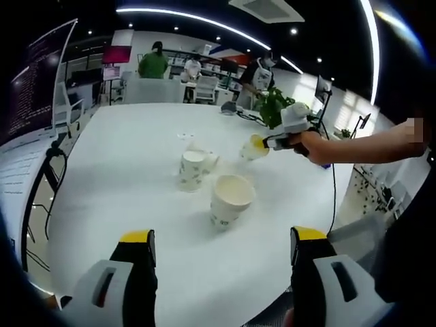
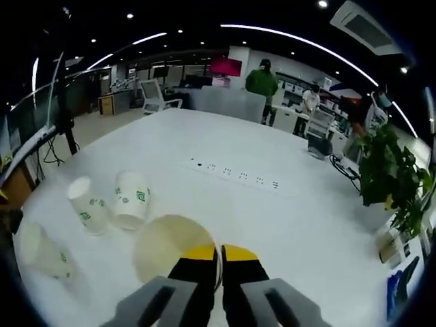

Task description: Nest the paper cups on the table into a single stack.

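white desk (image 1: 122,177) first. two cups (image 1: 193,168) stand near its middle, another nearer cup (image 1: 230,199) dead ahead of the left gripper (image 1: 221,255), fingers wide apart. right gripper (image 2: 219,255) pinches a lifted cup (image 2: 170,253) by its rim, mouth tilted, just beside them.

Open-plan office: desks (image 2: 218,102), swivel chair (image 2: 155,95), monitor (image 1: 37,78)

Left gripper view: two paper cups (image 1: 193,167) (image 1: 230,198) upright on table (image 1: 129,143), one nearer right, one farther left, close together. Third cup (image 1: 255,147) off the table farther right, clamped in right gripper (image 1: 267,144). Potted plant (image 1: 274,104) behind.
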A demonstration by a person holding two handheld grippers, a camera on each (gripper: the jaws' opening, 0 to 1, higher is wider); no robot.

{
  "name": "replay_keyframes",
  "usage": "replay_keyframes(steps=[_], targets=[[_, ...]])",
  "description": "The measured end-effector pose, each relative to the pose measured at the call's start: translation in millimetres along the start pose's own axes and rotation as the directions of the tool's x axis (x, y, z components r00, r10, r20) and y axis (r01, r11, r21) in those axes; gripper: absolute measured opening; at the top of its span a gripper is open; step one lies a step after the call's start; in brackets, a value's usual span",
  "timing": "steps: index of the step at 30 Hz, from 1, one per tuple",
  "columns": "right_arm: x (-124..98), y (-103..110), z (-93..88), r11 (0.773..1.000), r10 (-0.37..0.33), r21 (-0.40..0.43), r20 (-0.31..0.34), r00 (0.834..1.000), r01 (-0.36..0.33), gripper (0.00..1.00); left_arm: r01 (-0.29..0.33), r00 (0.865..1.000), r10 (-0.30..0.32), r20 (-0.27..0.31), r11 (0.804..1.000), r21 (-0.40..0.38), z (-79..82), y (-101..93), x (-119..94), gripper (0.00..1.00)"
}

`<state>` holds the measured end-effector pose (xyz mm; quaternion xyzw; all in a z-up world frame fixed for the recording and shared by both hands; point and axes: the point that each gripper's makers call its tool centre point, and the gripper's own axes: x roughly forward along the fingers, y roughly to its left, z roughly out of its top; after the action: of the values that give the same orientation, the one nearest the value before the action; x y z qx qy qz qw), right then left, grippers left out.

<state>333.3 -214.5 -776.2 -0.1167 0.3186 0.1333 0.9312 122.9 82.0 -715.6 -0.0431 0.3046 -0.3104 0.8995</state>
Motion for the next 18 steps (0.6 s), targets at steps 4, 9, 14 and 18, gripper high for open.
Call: replay_keyframes(steps=[4, 9, 14, 18], targets=[[-11, 5, 2.6, 1.0, 0.013, -0.023, -0.001, 1.0, -0.013, 0.0, -0.002, 1.0, 0.002, 0.009, 1.0, 0.0, 0.7, 3.2, -1, 0.8], [-19, 4, 3.4, 0.999, 0.024, -0.035, -0.008, 1.0, -0.025, 0.0, -0.002, 1.0, 0.002, 0.015, 1.0, 0.002, 1.9, 4.1, 0, 0.8], [-26, 6, 6.8, 0.997, 0.045, -0.057, -0.014, 0.999, -0.046, 0.0, 0.002, 1.0, -0.002, 0.019, 1.0, 0.002, 1.2, 3.5, 1, 0.8], [-35, 9, 10.0, 0.995, 0.06, -0.08, -0.017, 0.998, -0.061, 0.0, 0.007, 1.0, -0.007, 0.024, 1.0, 0.001, 1.5, 1.1, 3, 0.8]])
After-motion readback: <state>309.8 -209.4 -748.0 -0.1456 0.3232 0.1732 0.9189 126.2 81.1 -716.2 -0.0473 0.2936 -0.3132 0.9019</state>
